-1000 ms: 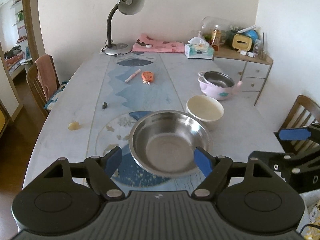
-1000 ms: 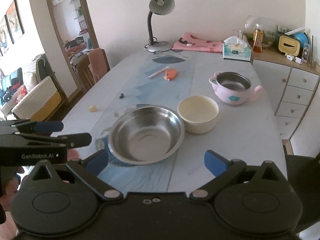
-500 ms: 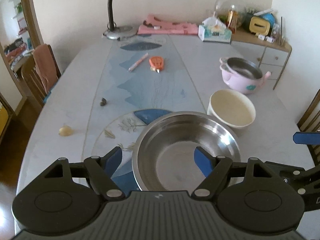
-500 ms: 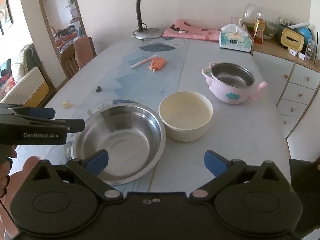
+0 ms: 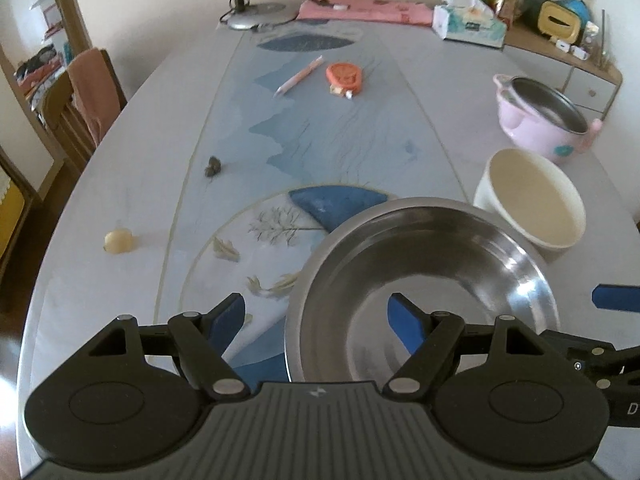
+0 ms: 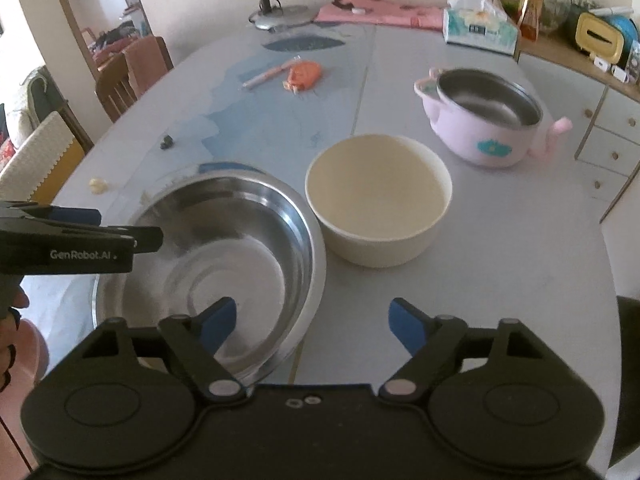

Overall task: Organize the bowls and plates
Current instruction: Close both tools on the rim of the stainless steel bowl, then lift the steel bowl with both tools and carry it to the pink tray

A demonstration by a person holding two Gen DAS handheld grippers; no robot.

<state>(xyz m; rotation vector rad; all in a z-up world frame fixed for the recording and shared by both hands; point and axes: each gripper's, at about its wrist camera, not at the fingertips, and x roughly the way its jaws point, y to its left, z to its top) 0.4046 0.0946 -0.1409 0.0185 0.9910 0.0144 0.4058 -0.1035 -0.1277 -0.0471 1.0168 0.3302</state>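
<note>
Both hand-held grippers wide apart, holding nothing

Steel bowl (image 5: 424,280) straddled by the left hand-held gripper (image 5: 320,320) — the right hand-held gripper (image 6: 312,320) straddles its opposite rim; cream bowl (image 6: 378,204) just beyond.

Cream bowl (image 6: 378,200) just beside steel bowl (image 6: 224,264)

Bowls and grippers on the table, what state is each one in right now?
steel bowl: upright, empty
cream bowl: upright, empty, beside steel bowl
pink pot: upright, uncovered
left gripper: open, straddling the steel bowl's rim
right gripper: open, holding nothing
</note>
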